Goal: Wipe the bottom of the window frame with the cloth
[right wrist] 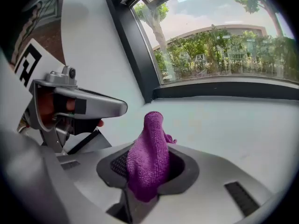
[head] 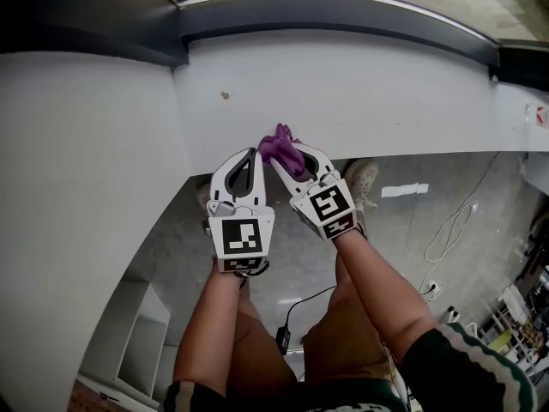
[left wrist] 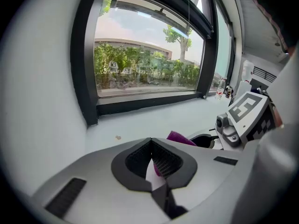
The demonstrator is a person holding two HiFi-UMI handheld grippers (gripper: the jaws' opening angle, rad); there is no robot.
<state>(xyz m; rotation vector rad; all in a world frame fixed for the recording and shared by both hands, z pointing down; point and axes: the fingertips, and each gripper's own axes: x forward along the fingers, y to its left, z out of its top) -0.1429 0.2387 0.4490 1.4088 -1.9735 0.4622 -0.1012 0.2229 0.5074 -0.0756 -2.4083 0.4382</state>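
I'm hovering both grippers over the wide white sill (head: 360, 93), well short of the dark window frame (head: 343, 15). My right gripper (head: 289, 160) is clamping the purple cloth (head: 276, 144), and my left gripper (head: 252, 153) is sitting closed and empty just beside it.

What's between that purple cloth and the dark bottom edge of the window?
Nothing but bare white sill separates cloth and frame bottom, clearest in the right gripper view.

Left hand-held gripper (head: 249, 154) and right hand-held gripper (head: 290, 154): white shells, black-and-white marker cubes (head: 243, 237). Tan shorts (head: 343, 350), dark sleeve (head: 463, 363) with green-white stripes.
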